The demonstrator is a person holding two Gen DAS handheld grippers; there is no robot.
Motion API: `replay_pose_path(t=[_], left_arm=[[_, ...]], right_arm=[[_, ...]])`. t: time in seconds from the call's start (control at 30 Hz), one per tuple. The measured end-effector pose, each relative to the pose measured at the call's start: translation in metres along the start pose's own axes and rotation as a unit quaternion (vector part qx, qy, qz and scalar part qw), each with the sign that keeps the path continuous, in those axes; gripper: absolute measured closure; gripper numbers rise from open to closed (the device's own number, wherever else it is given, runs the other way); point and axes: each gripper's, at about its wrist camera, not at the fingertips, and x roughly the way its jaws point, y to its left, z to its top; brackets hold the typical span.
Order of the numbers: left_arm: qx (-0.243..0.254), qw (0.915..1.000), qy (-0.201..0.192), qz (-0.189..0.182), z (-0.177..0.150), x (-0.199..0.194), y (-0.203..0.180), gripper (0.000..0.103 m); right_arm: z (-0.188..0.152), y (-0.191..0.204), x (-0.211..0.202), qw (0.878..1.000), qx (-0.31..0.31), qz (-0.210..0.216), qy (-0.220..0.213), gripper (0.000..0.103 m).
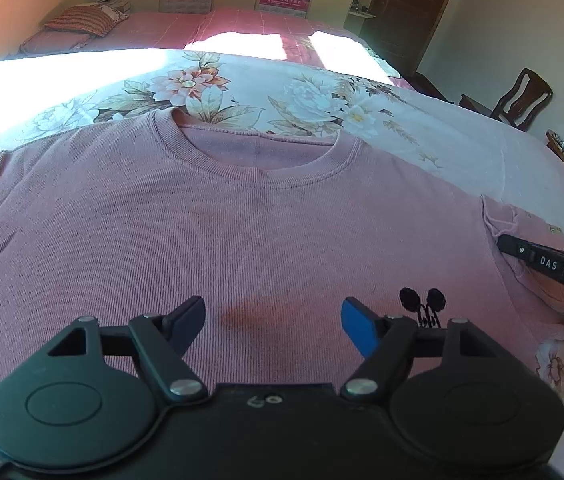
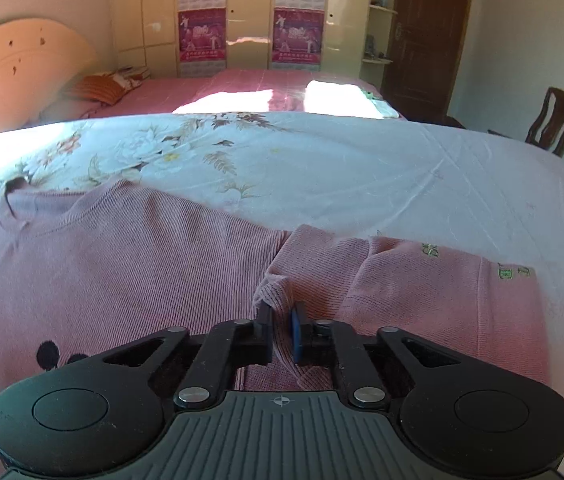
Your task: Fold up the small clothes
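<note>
A pink ribbed knit sweater lies flat on the floral bedsheet, neckline away from me, with a small black motif on its chest. My left gripper hovers open and empty over the chest. My right gripper is shut on a fold of the sweater's right sleeve near the armpit seam. The sleeve lies out to the right. The right gripper also shows in the left wrist view at the sweater's right edge.
The floral sheet extends beyond the sweater. A second bed with a pink cover and a pillow lies behind. A wardrobe, a door and a wooden chair stand at the back and right.
</note>
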Motion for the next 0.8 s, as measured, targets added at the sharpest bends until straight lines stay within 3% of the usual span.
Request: replay_pose_path(t=[0.13,0.3,0.43,0.57,0.6,0.7,0.8], left_arm=[[-0.013,0.9999,-0.007,-0.005,0.003,-0.003,0.007,0.030],[-0.055,0.9982,-0.024,-0.005,0.008,-0.017,0.030,0.029],[-0.093,0.9949,-0.040,0.002,0.007,-0.033,0.054,0.022],[-0.115,0.9928,-0.035,0.002,0.004,-0.038,0.069,0.019],[-0.119,0.9924,-0.029,-0.003,0.002,-0.037,0.070,0.019],[-0.123,0.9919,-0.012,-0.029,-0.004,-0.031,0.064,0.019],[-0.125,0.9896,0.018,-0.069,-0.011,-0.018,0.048,0.021]], right_arm=[[0.011,0.006,-0.029,0.998,0.029,0.048,-0.026,0.096],[0.024,0.074,-0.062,0.988,-0.002,0.143,-0.052,0.096],[0.008,0.135,-0.055,0.979,-0.021,0.203,-0.026,0.096],[-0.023,0.172,-0.032,0.975,-0.044,0.218,0.024,0.095],[-0.028,0.175,-0.030,0.975,-0.048,0.215,0.032,0.090],[-0.033,0.163,-0.039,0.975,-0.037,0.219,0.021,0.060],[-0.034,0.134,-0.058,0.983,-0.033,0.180,-0.001,0.059]])
